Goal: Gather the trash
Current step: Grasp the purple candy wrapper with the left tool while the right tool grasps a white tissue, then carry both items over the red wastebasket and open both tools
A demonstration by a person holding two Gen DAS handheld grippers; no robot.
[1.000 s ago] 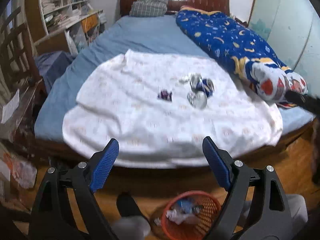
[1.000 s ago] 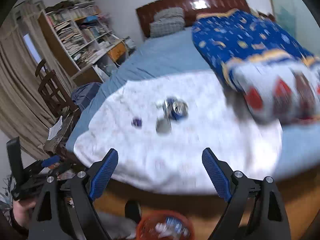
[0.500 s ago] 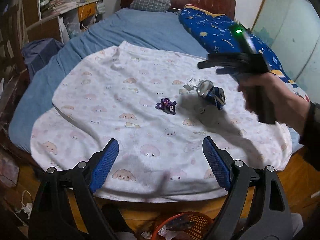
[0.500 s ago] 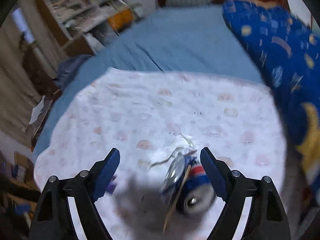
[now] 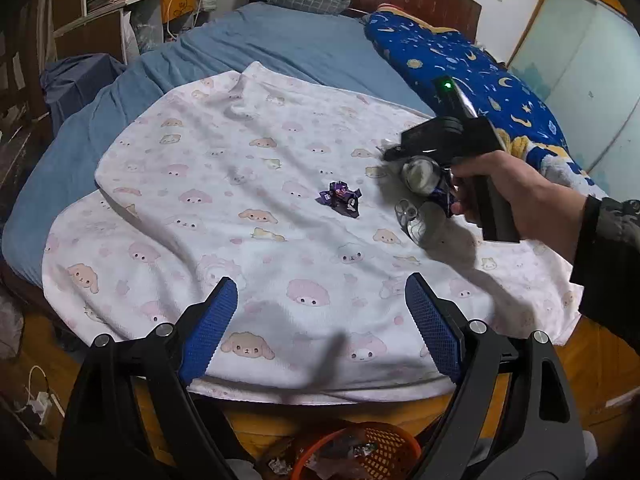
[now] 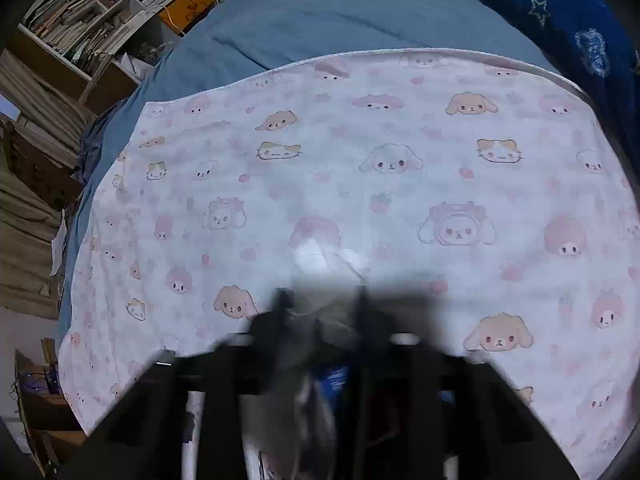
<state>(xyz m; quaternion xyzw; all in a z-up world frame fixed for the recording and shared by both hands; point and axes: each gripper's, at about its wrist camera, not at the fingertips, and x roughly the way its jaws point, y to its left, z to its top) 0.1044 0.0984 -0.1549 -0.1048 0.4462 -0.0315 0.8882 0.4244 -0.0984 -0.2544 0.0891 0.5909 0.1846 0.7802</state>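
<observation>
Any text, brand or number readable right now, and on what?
None can be read.
Crushed blue can: print too blurred and partly hidden by the right gripper, its jaws closing on it.
Purple wrapper: too small.
Book spines on the shelf: too small.
Cartoon blanket: pictures only.

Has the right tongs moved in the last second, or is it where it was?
Yes. The right tongs has come in from the right edge, onto the crushed can beside the purple wrapper, jaws closing around it.
</observation>
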